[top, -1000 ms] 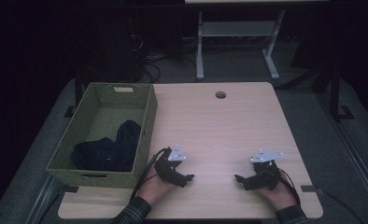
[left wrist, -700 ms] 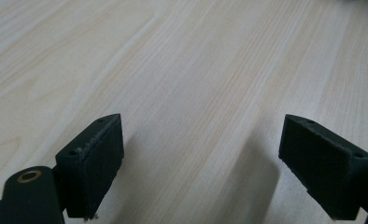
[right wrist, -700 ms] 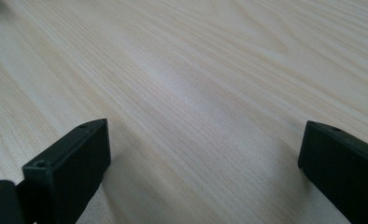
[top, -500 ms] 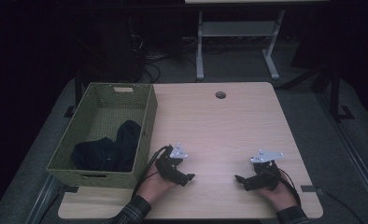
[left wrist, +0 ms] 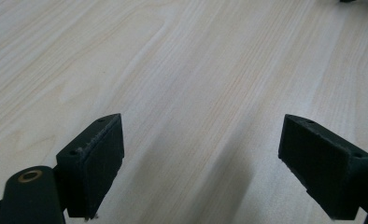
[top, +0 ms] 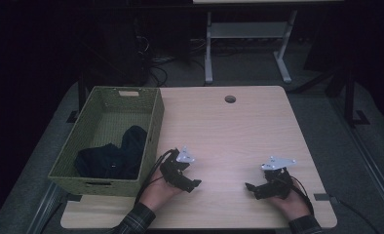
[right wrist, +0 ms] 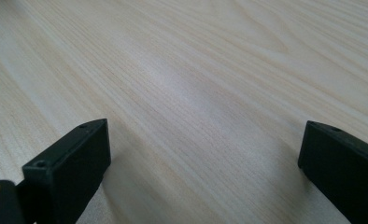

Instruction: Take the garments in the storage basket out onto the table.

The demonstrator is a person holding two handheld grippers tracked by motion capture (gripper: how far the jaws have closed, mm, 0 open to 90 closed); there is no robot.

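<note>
Grippers [top: 195, 184] [top: 251, 187] with jaws apart, green basket [top: 153, 122], dark cloth [top: 112, 158]

Readable text: none in any view.
Basket [top: 107, 141]: woven green wall, no label legible.
Dark cloth [top: 113, 158] in the basket: no print or tag to be made out.
Table [top: 229, 131]: bare wood grain, no markings.
Grey plates on the grippers: too small to show any lettering.
</note>
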